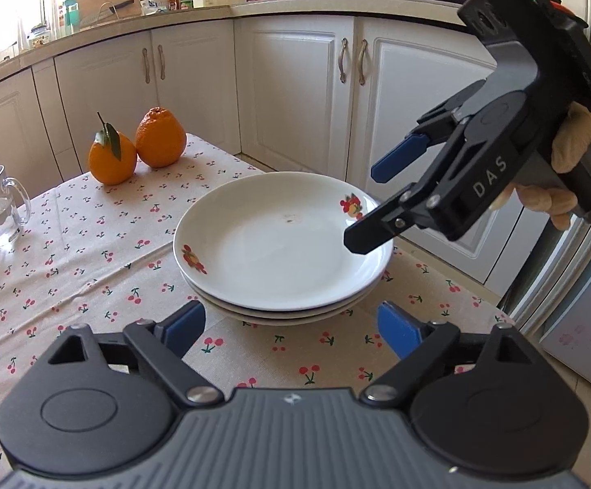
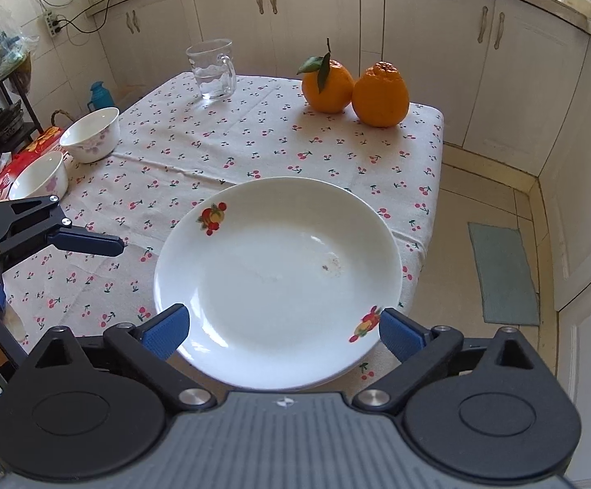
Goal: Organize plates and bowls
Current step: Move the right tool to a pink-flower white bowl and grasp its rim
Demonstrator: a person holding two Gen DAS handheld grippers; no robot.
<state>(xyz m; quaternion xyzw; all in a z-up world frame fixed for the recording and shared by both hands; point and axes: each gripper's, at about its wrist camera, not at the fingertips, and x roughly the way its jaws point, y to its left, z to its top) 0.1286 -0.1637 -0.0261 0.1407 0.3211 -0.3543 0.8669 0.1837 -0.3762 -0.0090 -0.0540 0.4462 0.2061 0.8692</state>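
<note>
A stack of white plates (image 1: 283,244) with fruit prints sits on the cherry-print tablecloth; it also shows in the right wrist view (image 2: 275,277). My left gripper (image 1: 291,326) is open and empty just in front of the stack. My right gripper (image 1: 360,208) is open and empty, hovering over the stack's right rim; in its own view (image 2: 285,326) the fingers straddle the near rim without touching. Two white bowls, one further back (image 2: 91,134) and one nearer (image 2: 40,177), stand apart at the table's left edge. The left gripper (image 2: 104,242) shows at the left.
Two oranges (image 2: 354,87) and a glass mug of water (image 2: 212,69) stand at the far side of the table (image 2: 254,142). White kitchen cabinets (image 1: 295,89) surround the table. A red box (image 2: 2,179) lies beside the bowls. A fridge (image 1: 581,305) stands to the right.
</note>
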